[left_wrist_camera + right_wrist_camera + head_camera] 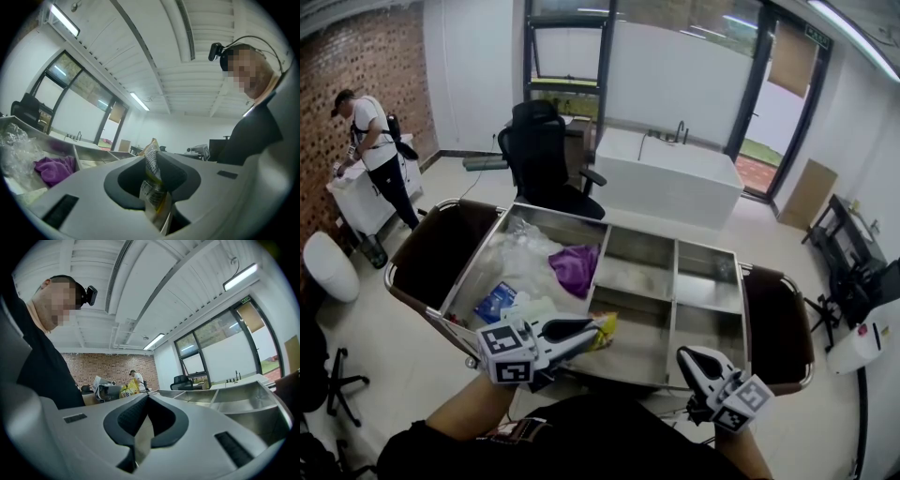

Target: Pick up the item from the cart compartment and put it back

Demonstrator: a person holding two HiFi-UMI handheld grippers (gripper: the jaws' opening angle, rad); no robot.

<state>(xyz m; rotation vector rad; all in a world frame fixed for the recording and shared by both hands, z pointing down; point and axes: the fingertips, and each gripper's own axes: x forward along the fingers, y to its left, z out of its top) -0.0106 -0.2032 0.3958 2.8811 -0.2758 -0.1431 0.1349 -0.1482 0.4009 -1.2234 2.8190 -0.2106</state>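
Note:
A small yellow printed snack packet (607, 329) is pinched in my left gripper (591, 331), which hangs over the near edge of the steel cart (675, 246), by the left-middle compartment. In the left gripper view the packet (153, 187) stands upright between the jaws of the left gripper (152, 157), which are shut on it. Low at the cart's near right edge, my right gripper (687, 357) is shut with nothing in it. In the right gripper view the tips of the right gripper (146, 397) meet and the cart's compartments lie beyond.
The large left compartment holds a purple cloth (575, 267), clear plastic bags (520, 251) and a blue packet (495, 302). Brown bags (450, 248) hang at both ends of the cart. A black chair (539, 155) and a white counter (666, 178) stand behind. A person (375, 150) works far left.

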